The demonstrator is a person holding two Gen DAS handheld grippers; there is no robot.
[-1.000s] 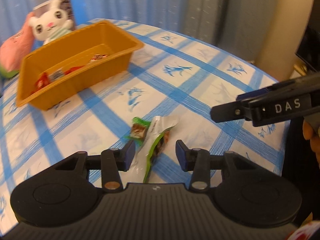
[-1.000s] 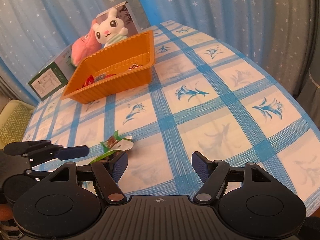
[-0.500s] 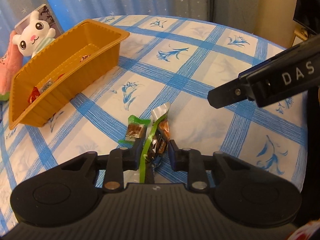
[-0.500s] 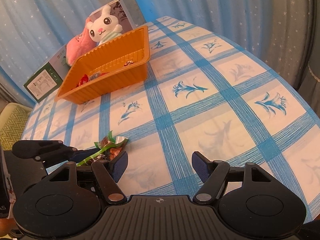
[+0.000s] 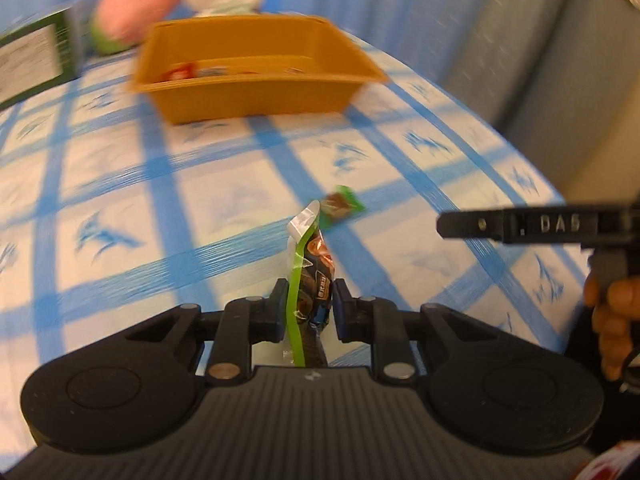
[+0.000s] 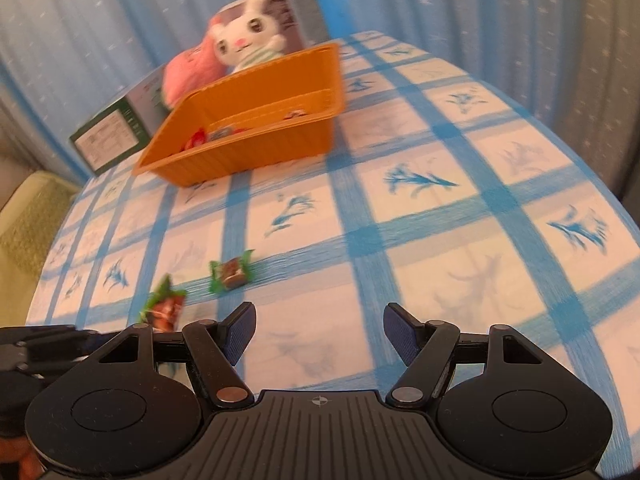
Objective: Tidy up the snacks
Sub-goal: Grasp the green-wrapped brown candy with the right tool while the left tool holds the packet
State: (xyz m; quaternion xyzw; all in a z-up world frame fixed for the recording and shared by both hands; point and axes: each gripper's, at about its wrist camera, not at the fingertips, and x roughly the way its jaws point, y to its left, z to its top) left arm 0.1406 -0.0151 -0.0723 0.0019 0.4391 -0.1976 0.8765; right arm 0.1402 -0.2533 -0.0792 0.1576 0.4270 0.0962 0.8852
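My left gripper (image 5: 307,300) is shut on a green and brown snack packet (image 5: 310,268) and holds it upright above the table; the packet also shows in the right wrist view (image 6: 164,308). A small green-wrapped candy (image 5: 340,206) lies on the tablecloth just beyond it, also seen in the right wrist view (image 6: 232,274). An orange tray (image 5: 256,100) with several wrapped snacks inside stands at the far side, also in the right wrist view (image 6: 256,148). My right gripper (image 6: 319,330) is open and empty over the cloth, to the right of the candy; it shows from the side in the left wrist view (image 5: 444,226).
A white plush rabbit (image 6: 248,46) and a pink plush (image 6: 188,74) stand behind the tray, with a green box (image 6: 112,140) to its left. Blue curtains hang behind the round table (image 6: 460,208), whose edge curves close on the right.
My left gripper has closed on the packet, lifted it off the cloth and turned toward the tray. The small candy stays on the table. The right gripper stays open.
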